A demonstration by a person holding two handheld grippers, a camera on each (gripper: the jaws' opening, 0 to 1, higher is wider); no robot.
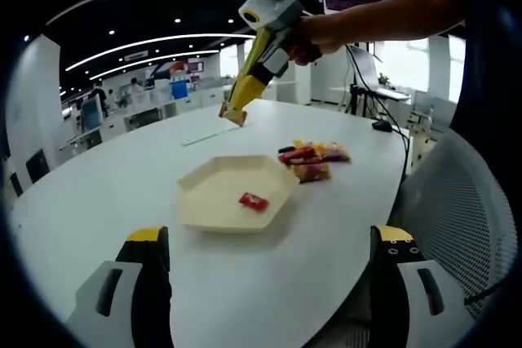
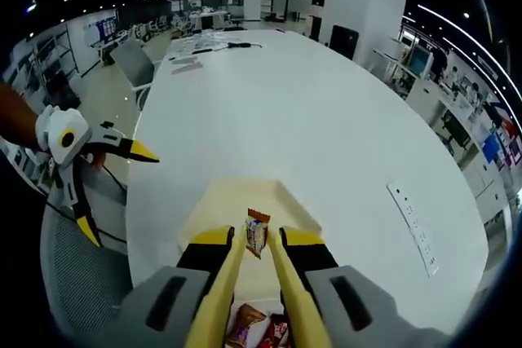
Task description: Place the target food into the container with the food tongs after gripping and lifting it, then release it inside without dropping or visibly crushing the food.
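Right gripper view: a snack packet [image 2: 256, 232] sits pinched between the tips of the right gripper [image 2: 257, 238], at 12 o'clock from the jaw roots. Jaws nearly closed, pressing the packet from both sides; it hangs upright, orange top edge up. Below it lies the cream tray [image 2: 214, 211], so the packet is above the tray's area; whether it clears the tray floor can't be told from this angle. At 6 o'clock, between the jaw bases, more packets [image 2: 259, 325] lie on the table [image 2: 326, 120].

Left gripper view: right gripper [image 1: 234, 113] held high at 12 o'clock by a hand [image 1: 314, 38], pointing down and left, tips above the table [image 1: 98, 201] beyond the tray's far edge. Tips look drawn together; the item in them is too small to make out here. Tray [image 1: 214, 193] lies centre frame, w/ one red packet [image 1: 254, 201] inside, right of its middle. Pile of packets [image 1: 314, 159] at approx 2 o'clock from the tray, just beside its rim.

Left gripper [image 1: 273, 254]: jaws spread wide, nothing between them, hovering at 6 o'clock from the tray, apart from it. In the right gripper view it shows at 9 o'clock [image 2: 114, 181], jaws splayed, off the table edge. Office desks + chairs in the bkgd.
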